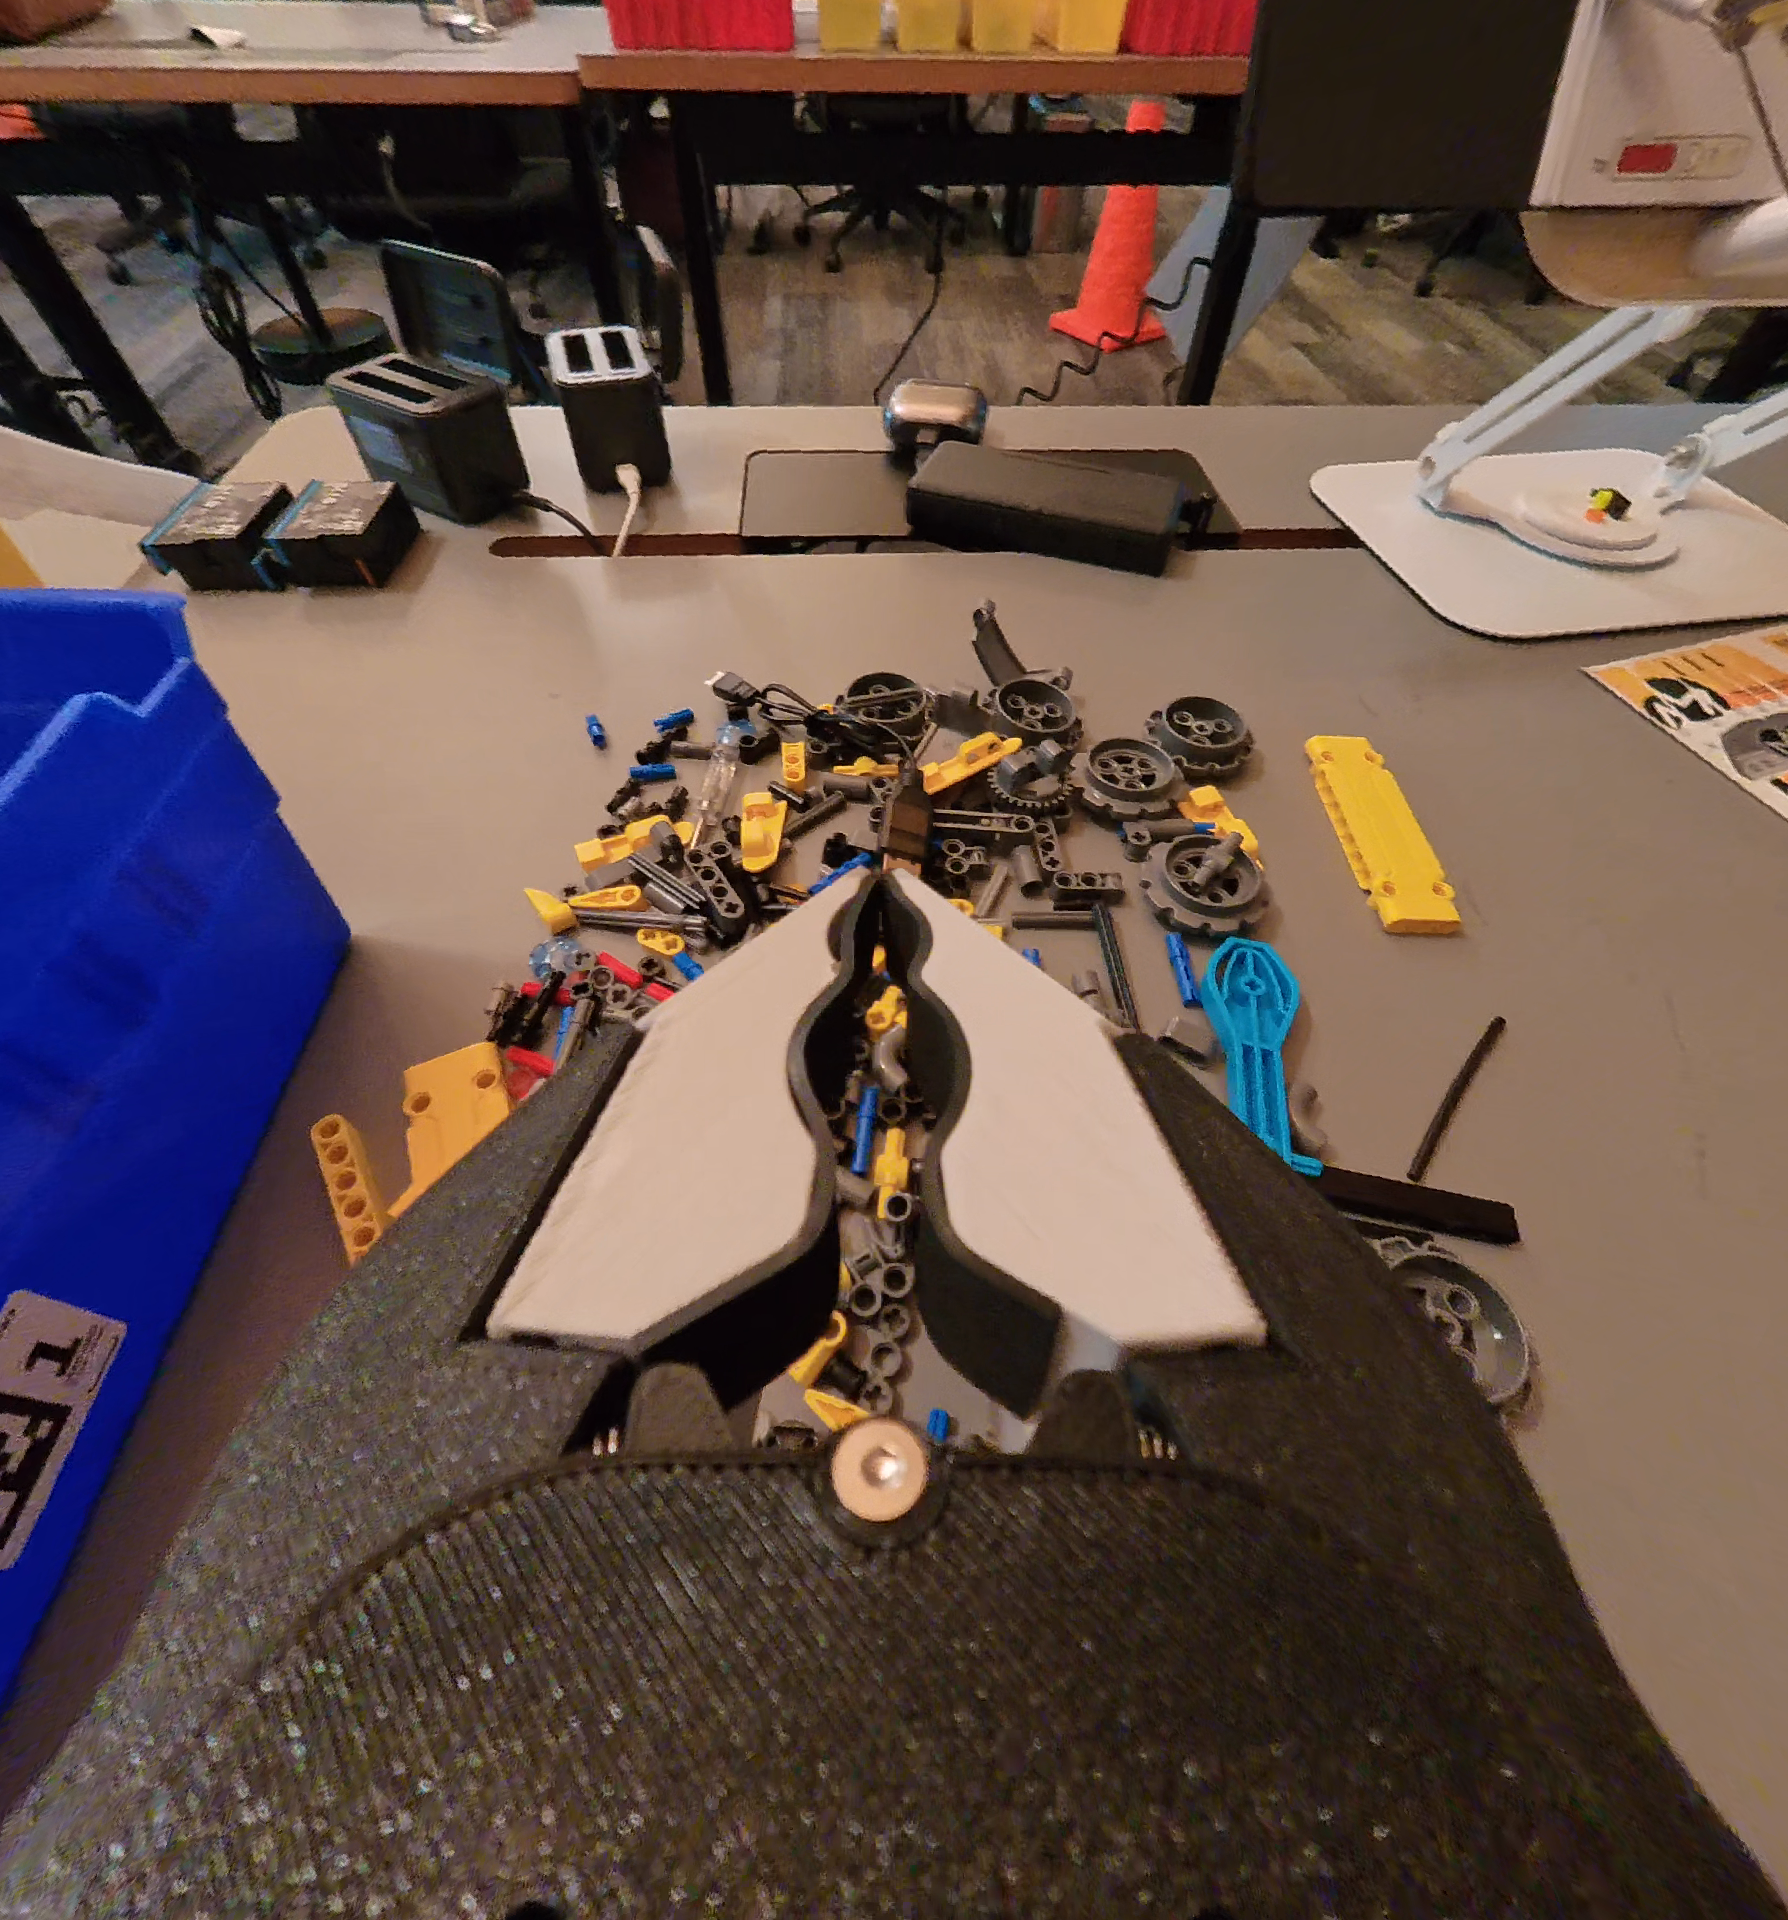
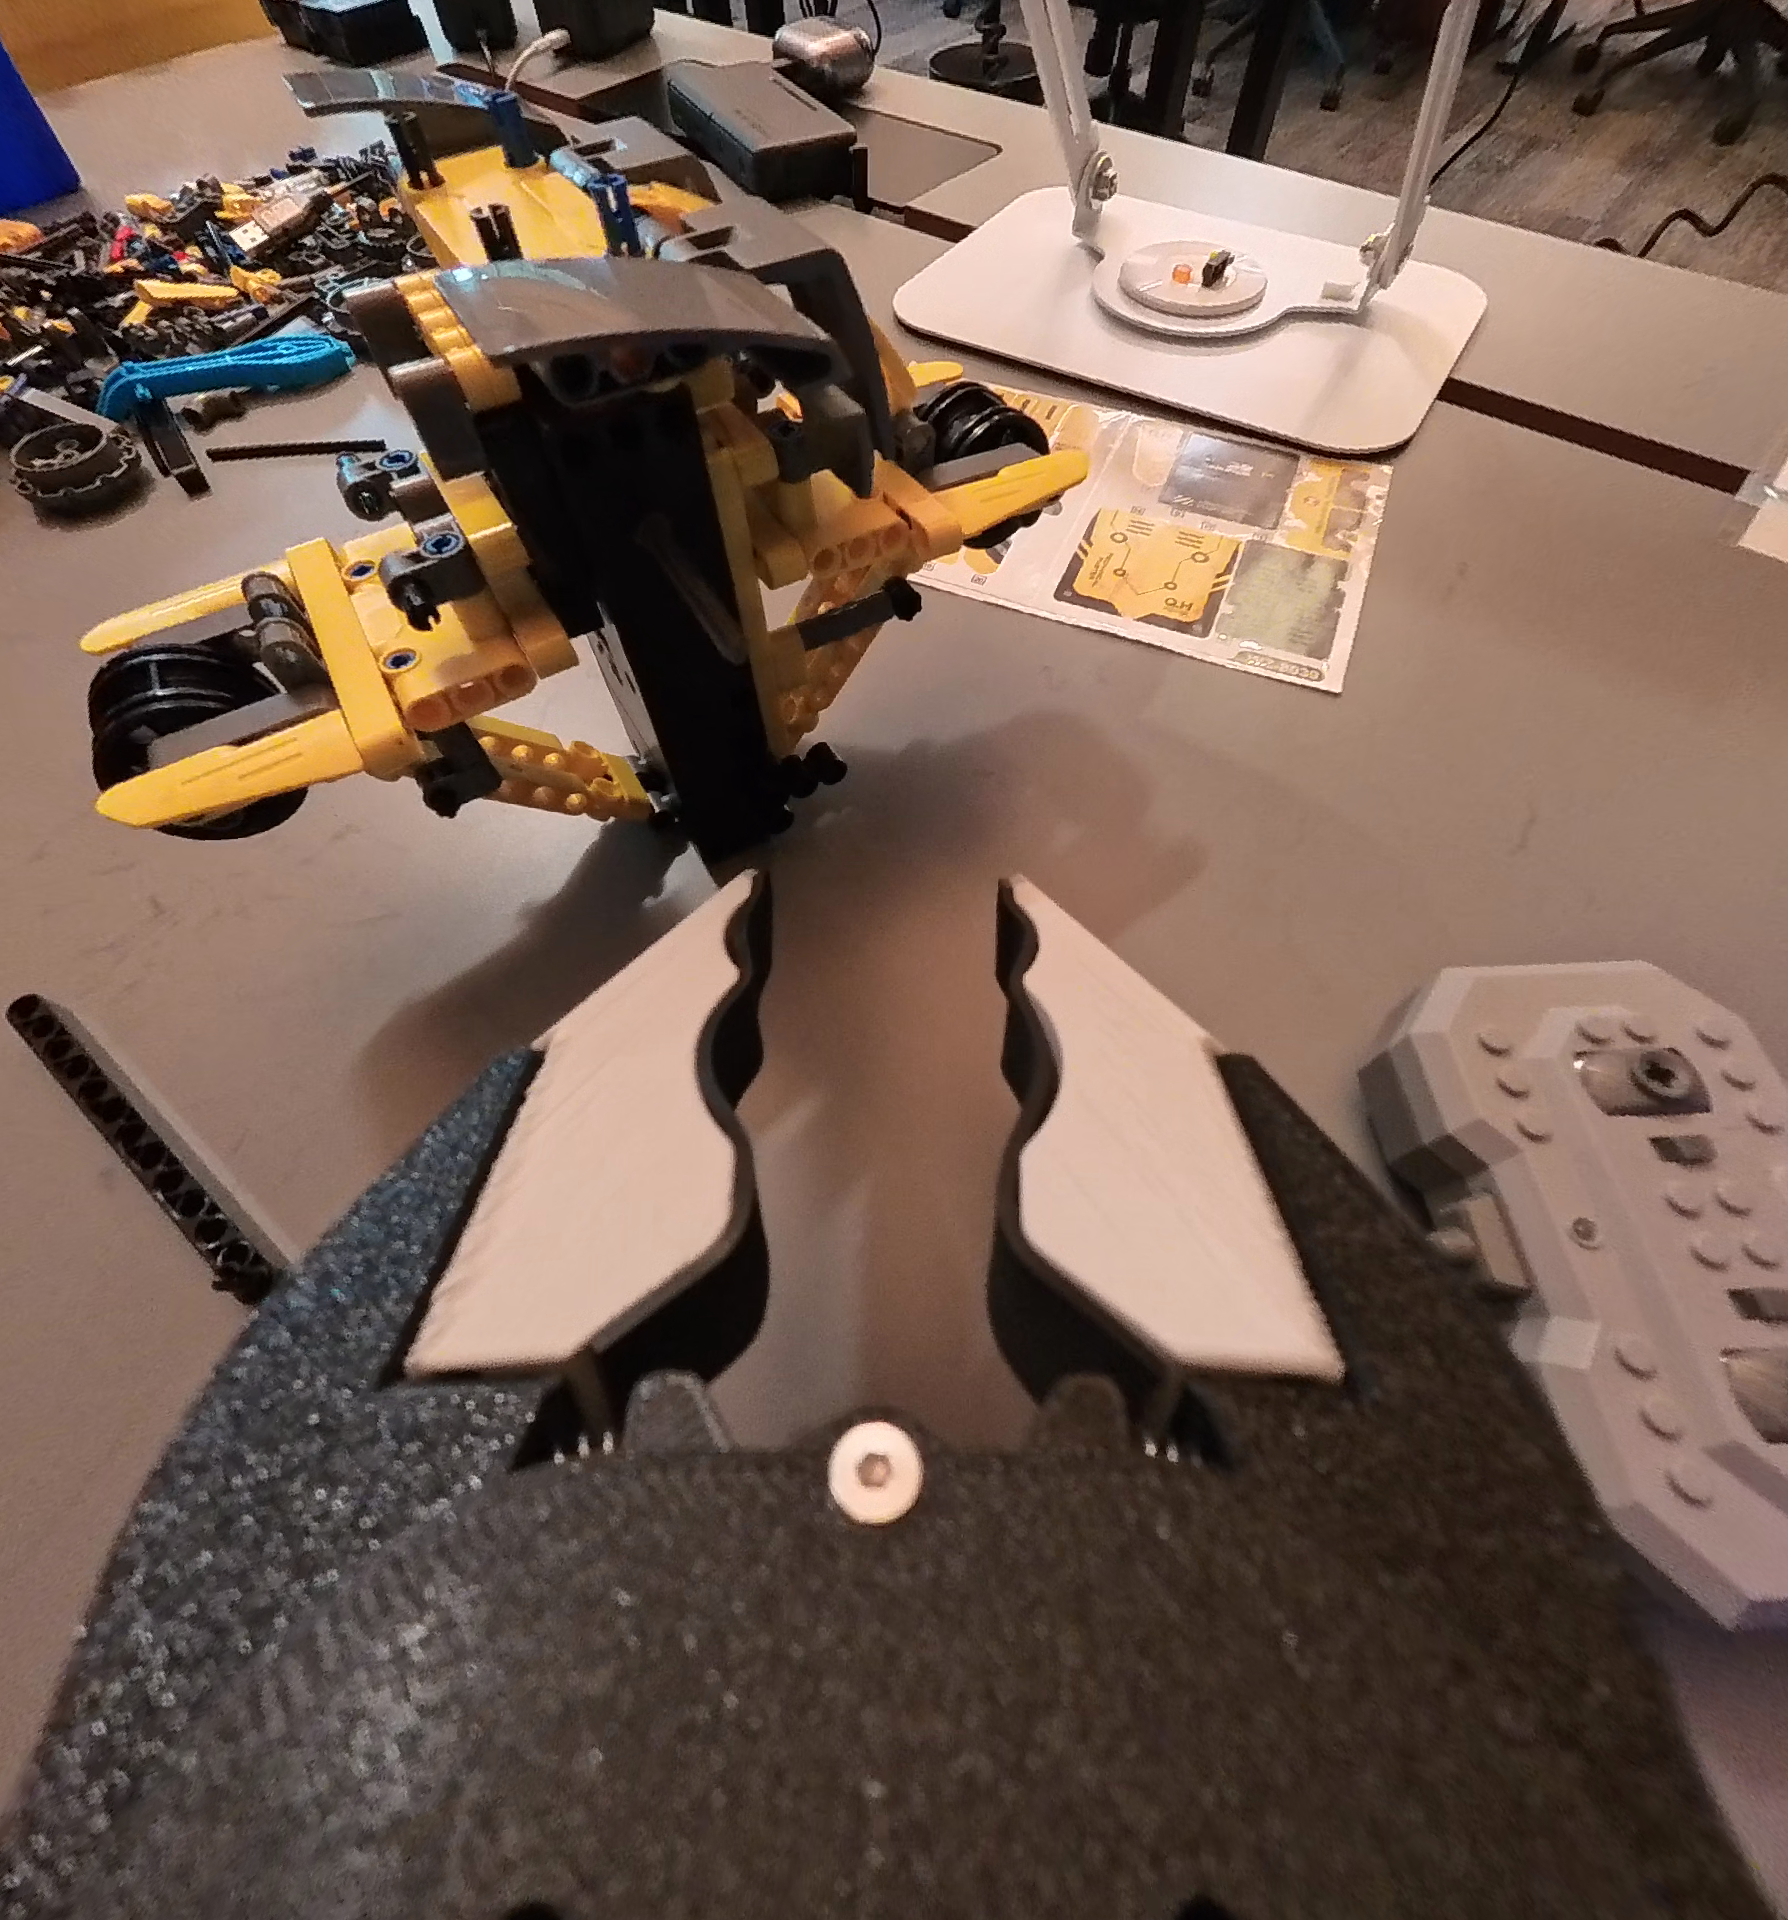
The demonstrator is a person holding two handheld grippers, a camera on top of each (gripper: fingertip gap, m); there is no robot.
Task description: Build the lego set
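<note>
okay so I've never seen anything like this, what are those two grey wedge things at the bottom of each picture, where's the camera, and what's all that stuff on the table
Those wedges are the two fingers of a handheld gripper. A person holds one gripper in each hand, and a camera on each looks forward along its fingers, so each picture is one gripper's own view.

In the left wrist view, the left gripper has its tips closed together above a pile of small building pieces, yellow, grey, black and blue; whether it pinches any piece I cannot tell. A blue bin stands beside the pile, and a long yellow panel and a light blue tool lie to the other side.

In the right wrist view, the right gripper is open and holds nothing. It points at a half-built yellow and black model on the grey table. A grey studded controller lies beside it, a sticker sheet farther back.
</note>
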